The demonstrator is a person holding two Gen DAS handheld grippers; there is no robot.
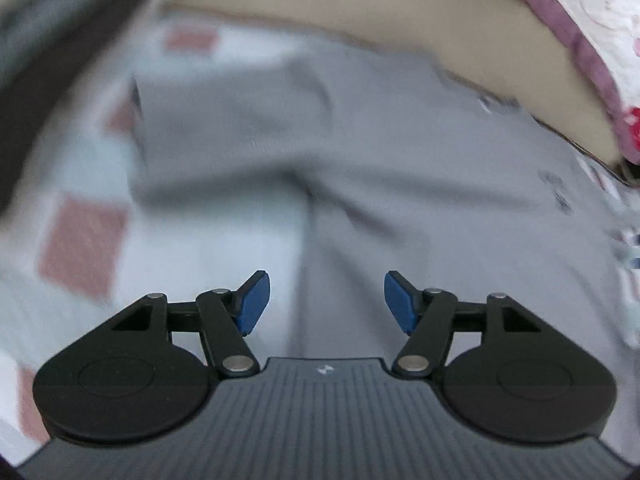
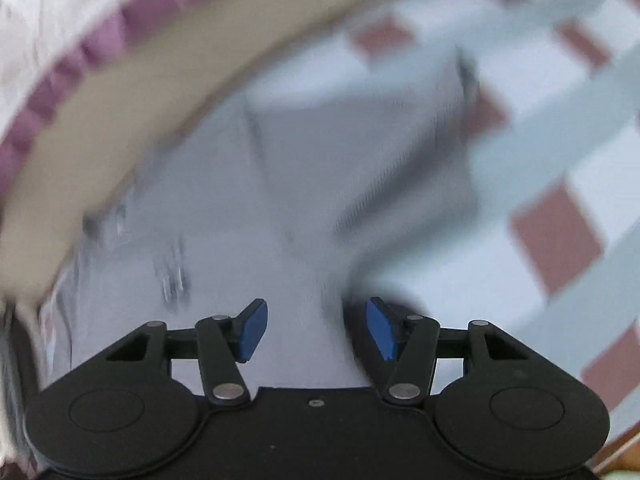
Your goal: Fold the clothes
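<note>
A grey garment lies spread on a checked sheet, with a folded-over part at its upper left. My left gripper hovers over the garment's near part, its blue pads wide apart with nothing gripped. In the right wrist view the same grey garment shows a folded panel and some small dark print at the left. My right gripper stands open just above the cloth; grey fabric shows through the gap, but the pads do not press on it. Both views are blurred.
A beige board runs along the far side of the sheet. Beyond it lies a white and purple flowered quilt. A dark blurred object crosses the upper left of the left wrist view.
</note>
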